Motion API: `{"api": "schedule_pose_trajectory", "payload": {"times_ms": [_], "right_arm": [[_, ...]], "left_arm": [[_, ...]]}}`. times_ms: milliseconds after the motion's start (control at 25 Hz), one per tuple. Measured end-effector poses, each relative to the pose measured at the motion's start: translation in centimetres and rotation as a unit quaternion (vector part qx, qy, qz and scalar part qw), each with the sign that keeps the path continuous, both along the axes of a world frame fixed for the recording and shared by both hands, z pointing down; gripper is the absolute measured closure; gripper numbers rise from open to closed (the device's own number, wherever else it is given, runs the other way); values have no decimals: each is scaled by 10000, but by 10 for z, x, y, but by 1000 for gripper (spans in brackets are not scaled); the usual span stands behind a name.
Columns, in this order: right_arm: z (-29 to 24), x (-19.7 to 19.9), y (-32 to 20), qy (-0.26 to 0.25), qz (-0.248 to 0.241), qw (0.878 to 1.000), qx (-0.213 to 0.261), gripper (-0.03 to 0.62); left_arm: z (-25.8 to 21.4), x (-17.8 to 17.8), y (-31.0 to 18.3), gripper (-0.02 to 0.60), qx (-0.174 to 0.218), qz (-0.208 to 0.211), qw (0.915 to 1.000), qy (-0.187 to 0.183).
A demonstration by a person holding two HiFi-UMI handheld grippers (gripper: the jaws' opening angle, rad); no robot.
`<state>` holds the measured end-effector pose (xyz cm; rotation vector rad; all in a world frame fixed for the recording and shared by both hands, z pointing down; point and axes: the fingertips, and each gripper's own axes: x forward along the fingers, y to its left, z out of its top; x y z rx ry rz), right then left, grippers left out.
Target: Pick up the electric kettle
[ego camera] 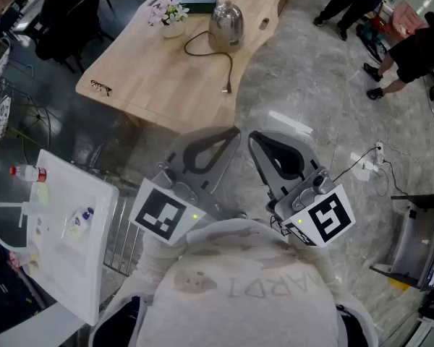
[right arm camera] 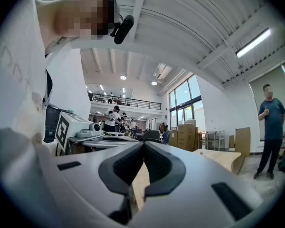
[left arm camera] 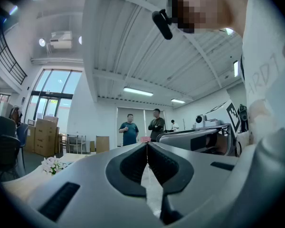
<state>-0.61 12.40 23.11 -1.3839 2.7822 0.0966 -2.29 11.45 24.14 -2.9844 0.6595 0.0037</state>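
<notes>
The silver electric kettle (ego camera: 226, 24) stands upright on the far part of a light wooden table (ego camera: 152, 85), and its black cord (ego camera: 220, 53) trails toward the table's near edge. Both grippers are held level close to my chest, over the floor and well short of the table. The left gripper (ego camera: 233, 131) (left arm camera: 147, 144) is shut with nothing between its pads. The right gripper (ego camera: 253, 136) (right arm camera: 143, 144) is shut and empty too. The two tips nearly meet. Neither gripper view shows the kettle.
On the table are a small pot of flowers (ego camera: 168, 14) (left arm camera: 52, 164), a dark box (ego camera: 195, 2) and a pair of glasses (ego camera: 100, 87). A white rack (ego camera: 65, 230) stands at the lower left. People (ego camera: 412, 49) stand at the upper right, and a power strip (ego camera: 369, 161) lies on the floor.
</notes>
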Motion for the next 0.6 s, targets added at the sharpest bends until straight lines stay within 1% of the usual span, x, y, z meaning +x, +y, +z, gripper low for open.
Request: {"api": "schedule_pose_trajectory", "payload": {"times_ms": [600], "right_arm": [[2,-14,-16,1,84,10000,-2,574]], "left_arm": [[4,-13,-16,568,46,78,9999,-73]]}}
